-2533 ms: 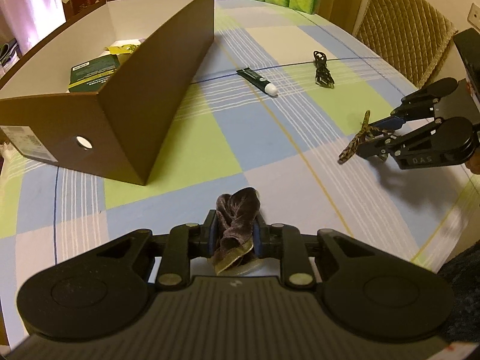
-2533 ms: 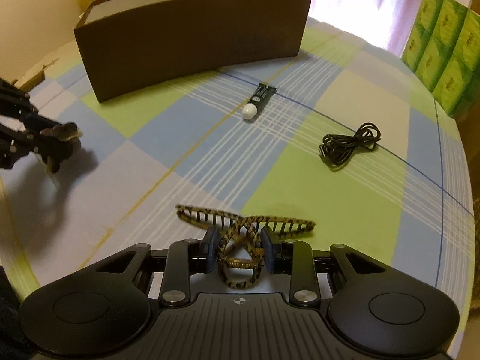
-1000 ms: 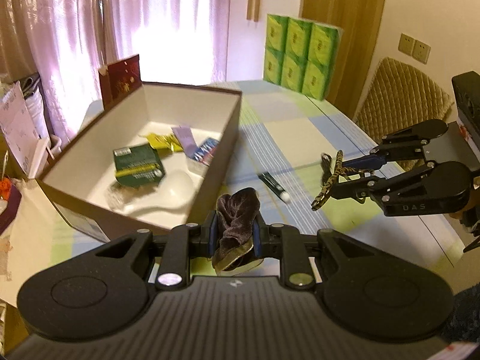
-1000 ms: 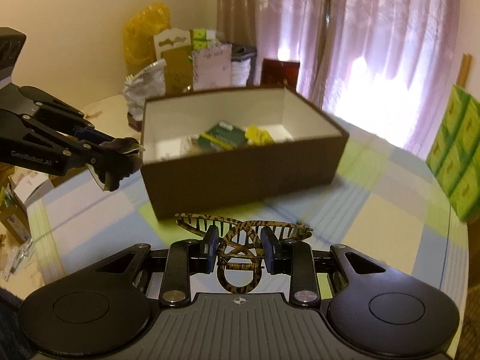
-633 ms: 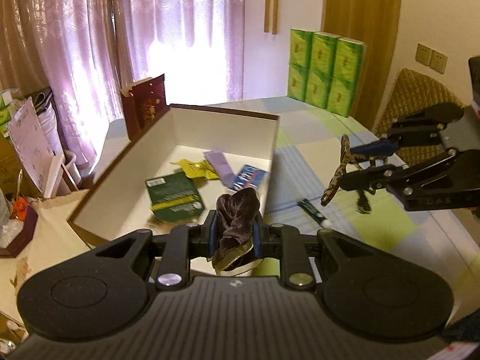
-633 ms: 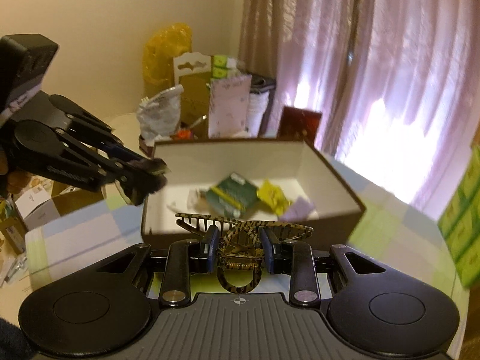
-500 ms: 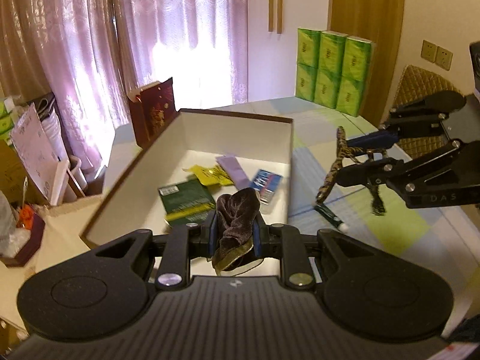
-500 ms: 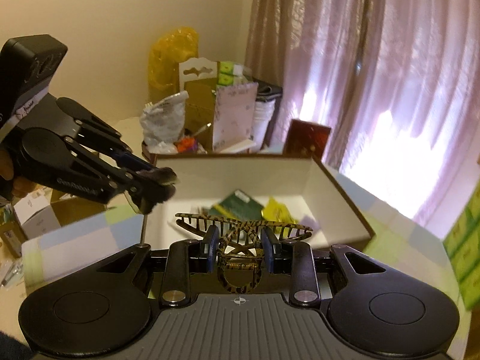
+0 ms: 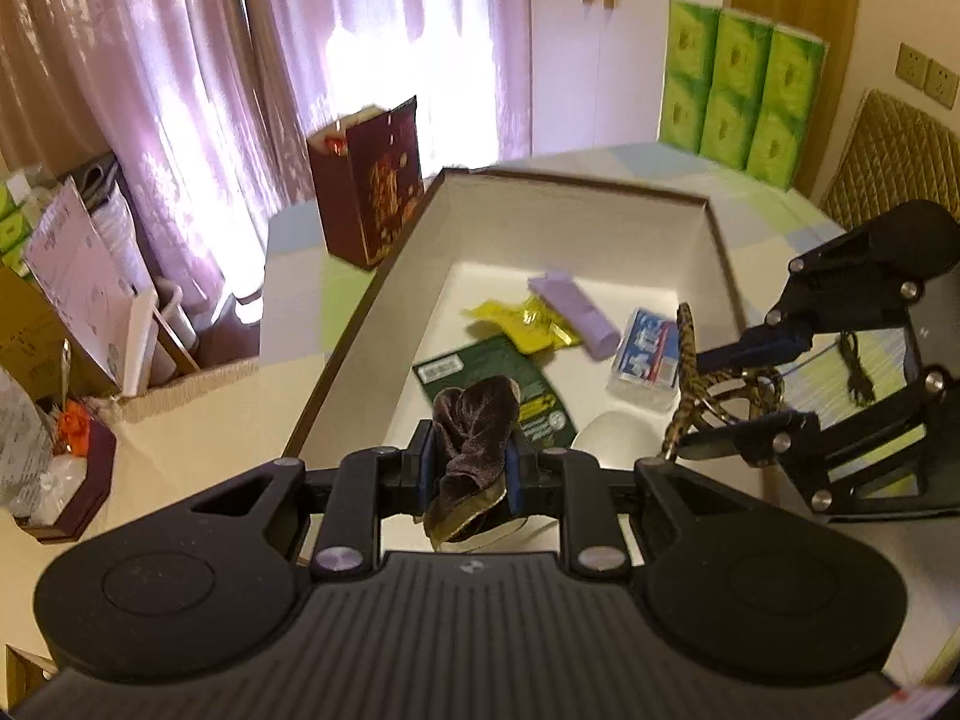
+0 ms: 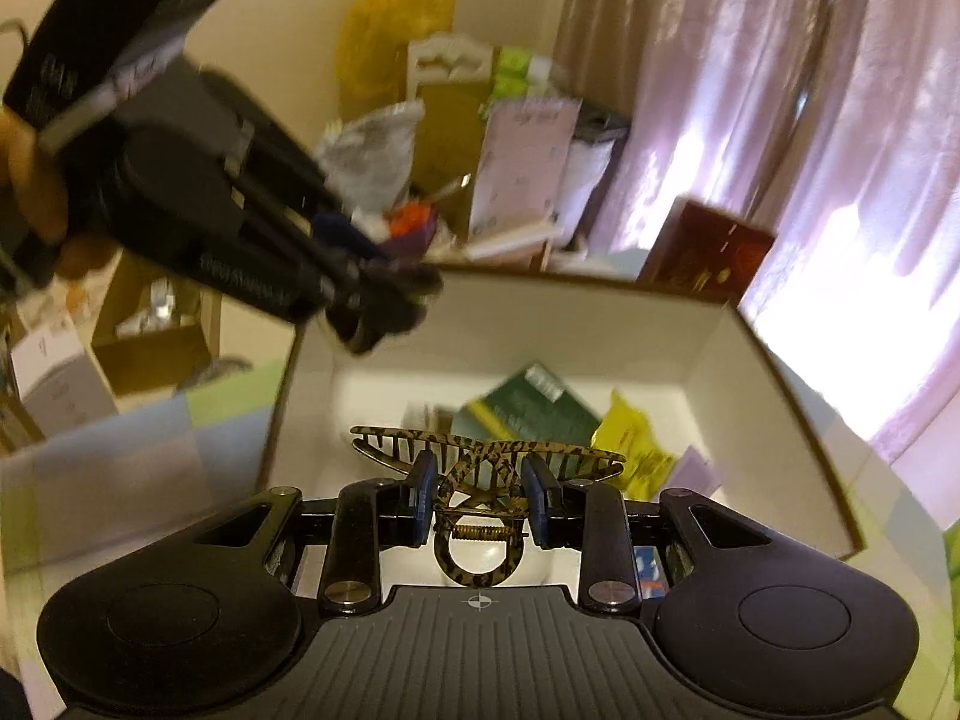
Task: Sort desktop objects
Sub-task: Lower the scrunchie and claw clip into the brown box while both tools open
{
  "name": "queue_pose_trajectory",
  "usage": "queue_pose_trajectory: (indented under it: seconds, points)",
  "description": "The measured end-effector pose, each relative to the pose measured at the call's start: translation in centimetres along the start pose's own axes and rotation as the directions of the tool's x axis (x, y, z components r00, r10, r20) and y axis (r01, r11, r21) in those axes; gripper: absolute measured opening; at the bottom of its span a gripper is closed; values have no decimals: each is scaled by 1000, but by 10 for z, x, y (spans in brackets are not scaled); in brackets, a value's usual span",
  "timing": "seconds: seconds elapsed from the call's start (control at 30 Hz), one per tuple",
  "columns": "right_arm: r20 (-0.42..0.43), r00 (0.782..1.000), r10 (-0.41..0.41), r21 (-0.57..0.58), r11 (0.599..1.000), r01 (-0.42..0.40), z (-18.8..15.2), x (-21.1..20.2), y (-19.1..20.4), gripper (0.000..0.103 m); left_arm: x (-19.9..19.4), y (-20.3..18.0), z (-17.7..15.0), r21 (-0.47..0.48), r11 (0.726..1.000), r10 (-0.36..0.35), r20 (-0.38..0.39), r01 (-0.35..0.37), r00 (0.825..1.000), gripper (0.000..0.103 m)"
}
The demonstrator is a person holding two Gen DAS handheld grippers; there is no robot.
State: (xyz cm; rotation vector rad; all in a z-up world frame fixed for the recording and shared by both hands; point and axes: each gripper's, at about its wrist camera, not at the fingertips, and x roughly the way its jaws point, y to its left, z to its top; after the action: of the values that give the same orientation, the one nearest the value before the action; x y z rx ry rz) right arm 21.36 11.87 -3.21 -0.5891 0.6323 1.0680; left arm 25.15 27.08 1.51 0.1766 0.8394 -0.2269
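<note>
Over the box [image 9: 372,294], the left gripper [image 9: 470,468] pinches a soft, light scrunchie [image 9: 474,420] mid-bunch, while the right gripper [image 10: 480,501] clamps a stiff, brittle-looking claw clip [image 10: 486,462] at its hinge.

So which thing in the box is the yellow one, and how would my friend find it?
Look inside the big brown box with white walls. On its floor, the yellow packet lies crinkled between the dark green booklet and the purple tube. It is the only bright yellow, shiny thing there.

A checked table [image 9: 762,204] in pale green and blue carries everything. On it sit an open brown box [image 9: 576,186], green packs [image 9: 741,96] and a black cable [image 9: 855,369].
</note>
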Motion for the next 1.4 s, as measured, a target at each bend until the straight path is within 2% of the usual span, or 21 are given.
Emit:
queue_pose_trajectory:
  seconds: [0.37,0.77,1.0,1.03,1.07,1.13,1.27,1.4]
  points:
    - [-156,983,92,-159,980,-117,-10,49,3,27,34,16,-5,31,999,-30,-84,33,996,19]
    - [-242,958,155,-185,962,-203,-18,76,14,27,70,21,-9,114,993,-5,-198,28,980,19]
    - [-260,948,184,-190,953,-237,-20,82,17,29,83,27,-11,95,995,-4,-238,28,971,19]
    - [-257,949,185,-187,953,-237,-20,82,16,36,84,28,-11,91,995,-5,-242,28,970,19]
    - [-250,952,176,-185,957,-225,-20,81,15,47,85,28,-12,89,996,-5,-245,28,970,19]
    - [-232,961,148,-185,964,-193,-20,78,12,59,86,29,-12,86,996,-6,-250,28,968,19]
    - [-210,967,141,-145,974,-174,-20,73,1,73,88,29,-13,80,996,-12,-260,34,965,21]
    - [-204,971,122,-122,981,-149,-21,72,-4,81,92,29,-15,78,996,-9,-280,32,960,23]
